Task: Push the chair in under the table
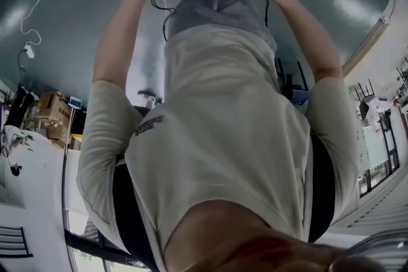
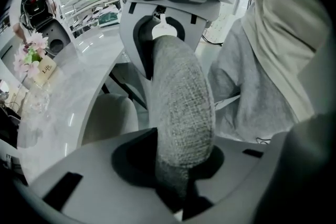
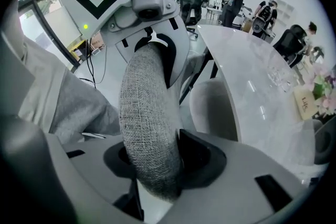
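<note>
The left gripper (image 2: 176, 165) and the right gripper (image 3: 155, 162) both clamp the grey chair back (image 2: 181, 97) in their jaws; the seat (image 3: 210, 107) is partly under the surface (image 3: 252, 86) edge; better to push evenly with both, level, so it goes in straight

Left gripper (image 2: 181, 173), right gripper (image 3: 157, 168) point down, fingers (image 3: 247, 165) gripping chair (image 2: 181, 97)

We see the chair back (image 2: 181, 113) in coarse grey woven cloth, matt and rough; beside it the table top (image 2: 68, 97) looks glossy, smooth, marbled
</note>
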Tool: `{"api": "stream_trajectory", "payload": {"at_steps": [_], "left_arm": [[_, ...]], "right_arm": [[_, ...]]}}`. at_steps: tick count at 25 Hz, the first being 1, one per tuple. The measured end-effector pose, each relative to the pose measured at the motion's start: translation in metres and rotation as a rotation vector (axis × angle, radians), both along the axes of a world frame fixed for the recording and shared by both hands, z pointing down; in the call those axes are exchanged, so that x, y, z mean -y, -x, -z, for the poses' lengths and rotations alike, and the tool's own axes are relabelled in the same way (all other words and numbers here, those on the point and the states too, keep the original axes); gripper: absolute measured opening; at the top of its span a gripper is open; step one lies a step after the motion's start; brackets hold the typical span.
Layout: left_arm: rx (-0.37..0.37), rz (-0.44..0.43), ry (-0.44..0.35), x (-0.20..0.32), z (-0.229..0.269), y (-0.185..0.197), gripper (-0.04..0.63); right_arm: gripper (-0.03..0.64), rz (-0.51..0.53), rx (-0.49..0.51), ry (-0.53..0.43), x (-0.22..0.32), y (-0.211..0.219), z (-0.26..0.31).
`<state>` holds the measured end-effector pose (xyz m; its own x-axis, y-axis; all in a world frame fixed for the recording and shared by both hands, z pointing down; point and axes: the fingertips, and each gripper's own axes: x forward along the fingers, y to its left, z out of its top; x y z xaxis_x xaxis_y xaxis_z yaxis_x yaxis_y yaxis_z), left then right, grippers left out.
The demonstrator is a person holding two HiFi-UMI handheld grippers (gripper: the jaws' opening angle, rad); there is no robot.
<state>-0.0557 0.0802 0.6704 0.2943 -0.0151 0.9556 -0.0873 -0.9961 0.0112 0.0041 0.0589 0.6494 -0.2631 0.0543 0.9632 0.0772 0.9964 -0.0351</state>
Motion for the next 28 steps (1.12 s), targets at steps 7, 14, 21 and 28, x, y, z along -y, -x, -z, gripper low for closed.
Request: {"api": "stream_trajectory", "payload": {"at_steps": [7,14,21,28], "left_arm": [[0.028,-0.043,-0.012,0.028,-0.005,0.02,0.112],[0.058,-0.061,-0.003,0.056,0.005,0.041,0.118],[0.071,-0.075,-0.005,0.085,0.01,0.049,0.127],[0.087,-0.096,-0.003,0.087,0.01,0.051,0.124]], "right_arm": [[0.186,-0.089,0.02,-0.014,0.026,0.018,0.003],[0.192,-0.144,0.037,0.0,0.048,0.037,0.004],[0.193,-0.169,0.027,0.024,0.071,0.045,0.003],[0.213,-0.171,0.032,0.067,0.072,0.047,0.001]]}}
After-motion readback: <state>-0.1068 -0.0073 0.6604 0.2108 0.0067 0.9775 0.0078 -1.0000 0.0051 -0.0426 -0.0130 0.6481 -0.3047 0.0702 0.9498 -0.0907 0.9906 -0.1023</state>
